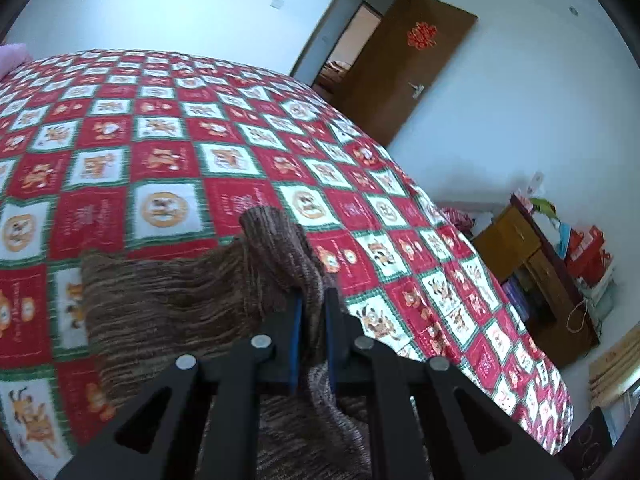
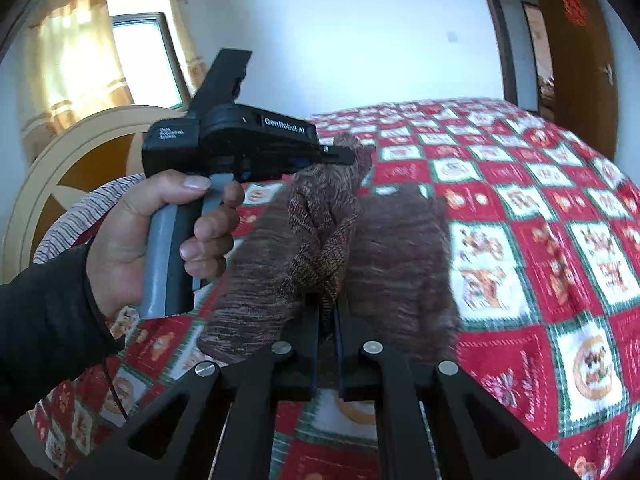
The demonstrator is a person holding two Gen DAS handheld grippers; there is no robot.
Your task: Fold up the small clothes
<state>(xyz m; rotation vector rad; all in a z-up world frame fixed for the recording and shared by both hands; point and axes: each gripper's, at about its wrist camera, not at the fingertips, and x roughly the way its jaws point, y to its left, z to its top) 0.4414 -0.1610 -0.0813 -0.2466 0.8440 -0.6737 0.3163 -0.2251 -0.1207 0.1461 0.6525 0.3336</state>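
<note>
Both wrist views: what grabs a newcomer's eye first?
The red, white and green checked bedspread fills both views. Over it hangs a brown knitted garment, pinched by both grippers: the right gripper in the foreground of its own view, and the left gripper beyond it, held by a hand in a dark sleeve. A brown door with a red ornament stands open behind.

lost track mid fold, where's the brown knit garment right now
The brown knit garment hangs over the red checked bedspread, pinched in both the right gripper and the left gripper, in the lower middle of both wrist views.
</note>
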